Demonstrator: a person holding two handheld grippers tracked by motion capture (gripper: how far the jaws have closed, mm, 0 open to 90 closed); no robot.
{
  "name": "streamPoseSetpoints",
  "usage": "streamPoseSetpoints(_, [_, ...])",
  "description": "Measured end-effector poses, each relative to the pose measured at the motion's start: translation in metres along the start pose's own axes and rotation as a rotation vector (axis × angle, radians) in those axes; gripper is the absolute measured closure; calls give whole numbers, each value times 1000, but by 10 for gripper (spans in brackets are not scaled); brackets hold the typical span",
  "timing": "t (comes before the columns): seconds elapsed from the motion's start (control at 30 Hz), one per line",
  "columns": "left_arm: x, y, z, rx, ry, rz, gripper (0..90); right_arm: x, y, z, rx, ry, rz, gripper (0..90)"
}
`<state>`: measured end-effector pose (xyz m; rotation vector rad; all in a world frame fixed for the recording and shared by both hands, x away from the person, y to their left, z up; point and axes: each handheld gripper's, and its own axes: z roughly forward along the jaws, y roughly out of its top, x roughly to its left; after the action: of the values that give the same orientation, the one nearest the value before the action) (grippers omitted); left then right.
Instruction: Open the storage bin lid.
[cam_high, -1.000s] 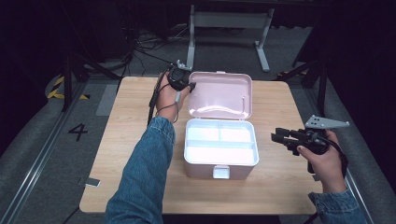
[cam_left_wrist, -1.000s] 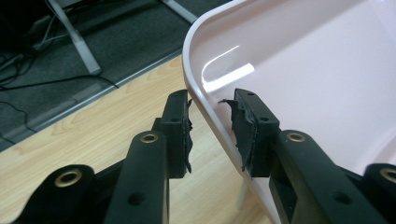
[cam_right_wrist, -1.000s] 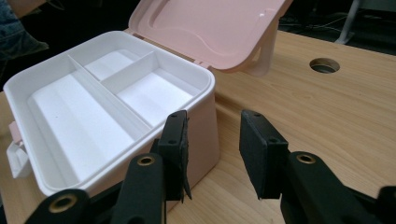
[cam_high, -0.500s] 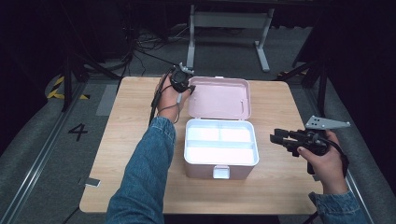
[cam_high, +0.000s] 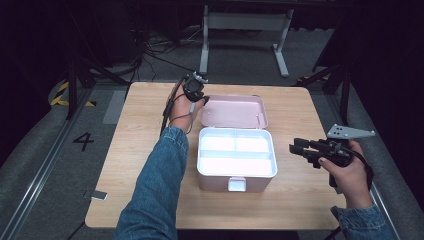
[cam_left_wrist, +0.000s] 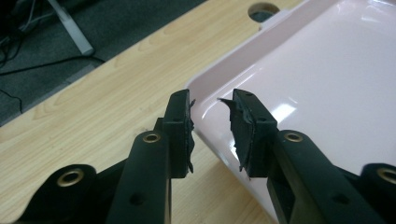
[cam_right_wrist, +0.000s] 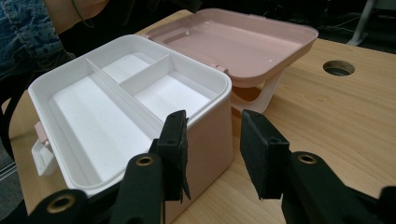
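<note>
Left of centre in the high view, your left gripper (cam_high: 196, 92), matte black with worn, ragged rubber pads, sits at the rear left corner of the glossy pale pink plastic lid (cam_high: 235, 111). In the left gripper view its 2 jaws straddle that rounded lid rim (cam_left_wrist: 205, 126), one pad outside and one inside; the jaws have just been closing, yet a sliver of gap shows at each pad, so they are not pinching it.

The lid lies folded back flat behind the pink rectangular plastic box (cam_high: 237, 159), which sits mid-frame on the light wood-grain table (cam_high: 140, 150). Its smooth white tray insert (cam_right_wrist: 116, 100) has 3 compartments.

At the right edge, your right gripper (cam_high: 301, 148) points toward the box, its flat pads spread apart, holding nothing, near the box's pink side wall.
</note>
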<state>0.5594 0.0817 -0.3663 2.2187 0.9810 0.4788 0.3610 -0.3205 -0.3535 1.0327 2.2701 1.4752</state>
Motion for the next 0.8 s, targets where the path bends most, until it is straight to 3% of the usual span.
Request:
streamPoseSetpoints(0.1, [-1,-1,3,7,3,17,674,-1,0,-1,-2,-2,7,623])
streamPoseSetpoints(0.23, [0,-3,2,16,6,11,666,-2,0,-2,-2,-4,7,623])
streamPoseSetpoints(0.37, [3,-4,-4,-15,3,-10,634,-2,0,-2,-2,-3,7,623])
streamPoseSetpoints(0.7, [-4,-3,-43,-114,-85,-50,537,-5,-2,0,4,0,20,602])
streamPoseSetpoints(0.8, [-11,-3,-61,-158,-124,-37,531,-6,-2,0,3,11,30,599])
